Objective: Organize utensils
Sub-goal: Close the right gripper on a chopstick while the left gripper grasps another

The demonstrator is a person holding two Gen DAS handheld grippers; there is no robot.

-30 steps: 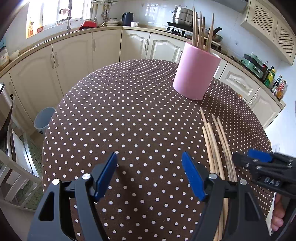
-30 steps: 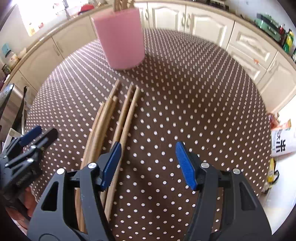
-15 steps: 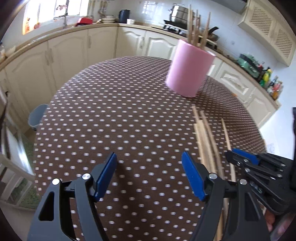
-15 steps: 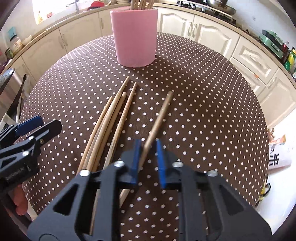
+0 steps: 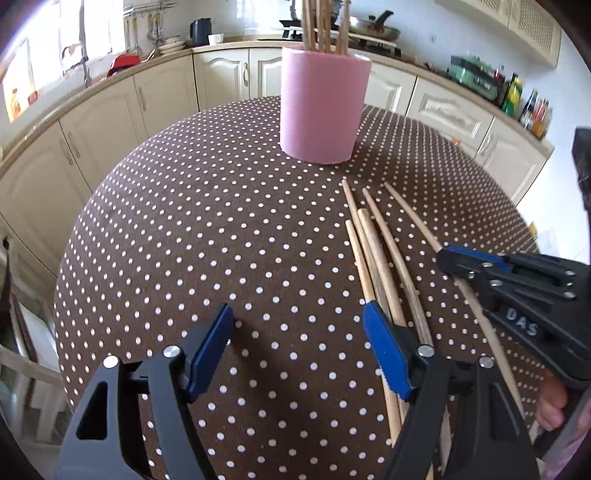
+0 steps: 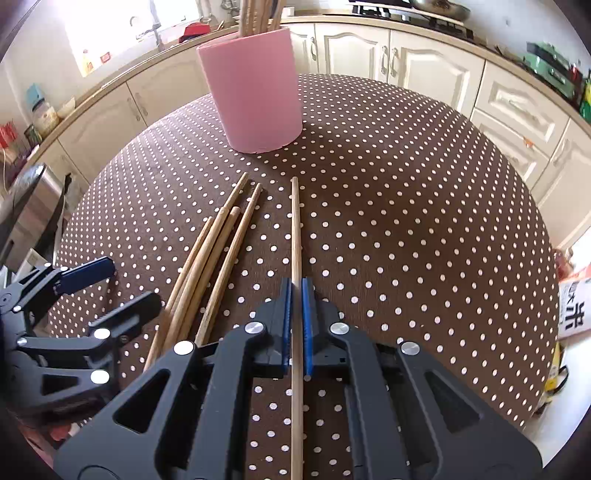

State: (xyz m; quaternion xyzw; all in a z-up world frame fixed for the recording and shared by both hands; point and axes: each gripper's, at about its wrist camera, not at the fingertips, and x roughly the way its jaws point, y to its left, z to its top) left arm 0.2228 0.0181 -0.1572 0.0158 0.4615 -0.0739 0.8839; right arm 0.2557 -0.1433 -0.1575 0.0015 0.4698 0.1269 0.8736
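The right gripper [image 6: 295, 284] is closed on a single long wooden chopstick [image 6: 295, 229]. Its two blue pads press the stick from both sides partway along its length. The stick runs straight ahead between the black fingers, its far tip pointing toward the far edge of the table, its near end passing back under the gripper body.

The left gripper [image 5: 297, 325] stands wide apart with nothing between its blue pads. It hovers above the brown tablecloth with white polka dots [image 5: 221, 229], near the table's near edge. Its right-hand pad sits directly over the near part of the loose bundle of wooden chopsticks [image 5: 373, 251]; contact with them cannot be determined.

That bundle lies flat on the cloth, toward the right side of the table in the left wrist view. The sticks are side by side, partly overlapping, fanning slightly at their far tips. In the right wrist view the gripped stick lies just beside the bundle, on its right, separated at the far tips.

The pink cylindrical holder [image 6: 255, 92] stands upright near the far edge of the table, beyond the tips of the loose sticks. Several wooden chopsticks [image 5: 325, 26] stand upright inside it.

A hand [image 5: 552, 402] is partly visible at the right gripper's handle.
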